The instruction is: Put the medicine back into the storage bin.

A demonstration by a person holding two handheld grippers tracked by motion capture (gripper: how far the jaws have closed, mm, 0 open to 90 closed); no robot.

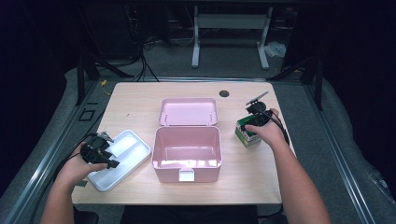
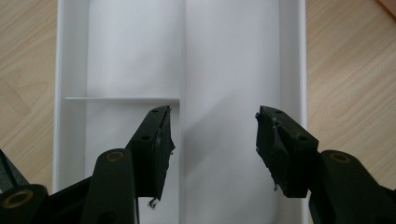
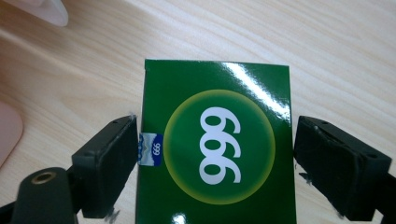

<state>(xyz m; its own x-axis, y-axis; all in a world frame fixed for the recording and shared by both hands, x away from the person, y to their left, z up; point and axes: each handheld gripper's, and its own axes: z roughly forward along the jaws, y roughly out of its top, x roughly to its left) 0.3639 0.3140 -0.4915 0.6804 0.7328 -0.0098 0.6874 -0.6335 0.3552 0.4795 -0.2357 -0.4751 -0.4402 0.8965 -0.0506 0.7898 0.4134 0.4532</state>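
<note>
Green cardboard box (image 3: 217, 149) printed with "999" in a yellow-ringed circle lies between the jaws of the right gripper (image 3: 215, 158) in the right gripper view, low and centred in the frame; the jaws straddle its two long sides, the left one at or nearly at the box's edge and the right one a sliver clear, so whether they already press on it is hard to say. In the high view the same box (image 1: 246, 133) sits on the wooden table (image 1: 135, 100) right of centre, under the right gripper (image 1: 257, 116) and the person's hand. At the middle of that frame stands an open pink storage box (image 1: 187, 148), its lid (image 1: 188, 112) laid back behind it. At lower left lies a white divided tray (image 1: 122, 156), with the left gripper (image 1: 99, 151) above its near end. In the left gripper view the left gripper (image 2: 212, 140) is spread wide and holds nothing, hanging over the tray (image 2: 70, 70), whose compartments lie bare beneath it.
</note>
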